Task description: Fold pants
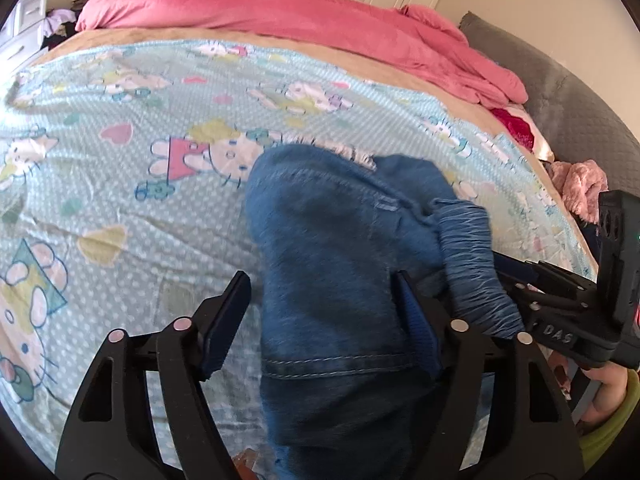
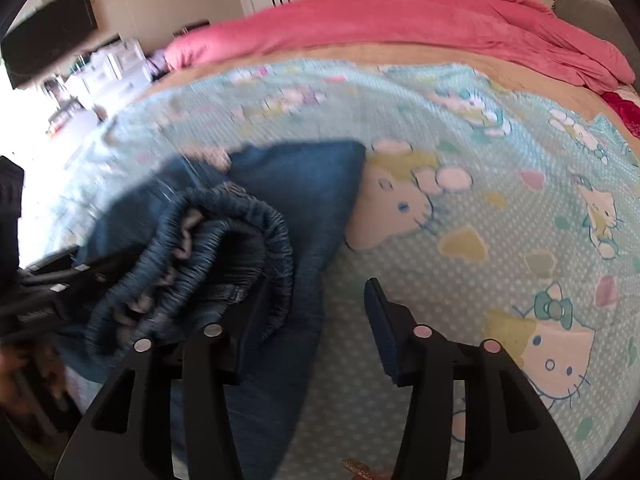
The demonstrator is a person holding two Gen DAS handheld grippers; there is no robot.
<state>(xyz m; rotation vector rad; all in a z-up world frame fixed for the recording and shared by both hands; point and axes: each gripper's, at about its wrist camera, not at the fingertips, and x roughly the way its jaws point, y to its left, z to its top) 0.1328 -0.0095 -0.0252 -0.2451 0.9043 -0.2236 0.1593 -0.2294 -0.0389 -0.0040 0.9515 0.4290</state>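
Observation:
Blue denim pants [image 1: 328,240] lie bunched on the cartoon-cat bedsheet [image 1: 120,200], elastic waistband [image 1: 468,248] crumpled on the right. My left gripper [image 1: 320,284] stands open with the denim between its jaws; the left pad is clear of the cloth and the right one lies against it. The right gripper's body [image 1: 560,300] shows at the right edge, beside the waistband. In the right wrist view the pants [image 2: 304,184] sit left of centre with the gathered waistband [image 2: 224,240]. My right gripper [image 2: 316,284] is open, its left finger under a fold and its right finger over bare sheet [image 2: 480,200].
A pink duvet [image 1: 280,4] is heaped along the far side of the bed. A grey padded headboard [image 1: 572,112] and a fluffy pink cloth [image 1: 580,184] are at the right. White drawers [image 1: 24,20] stand at the far left. A hand [image 1: 608,392] holds the right gripper.

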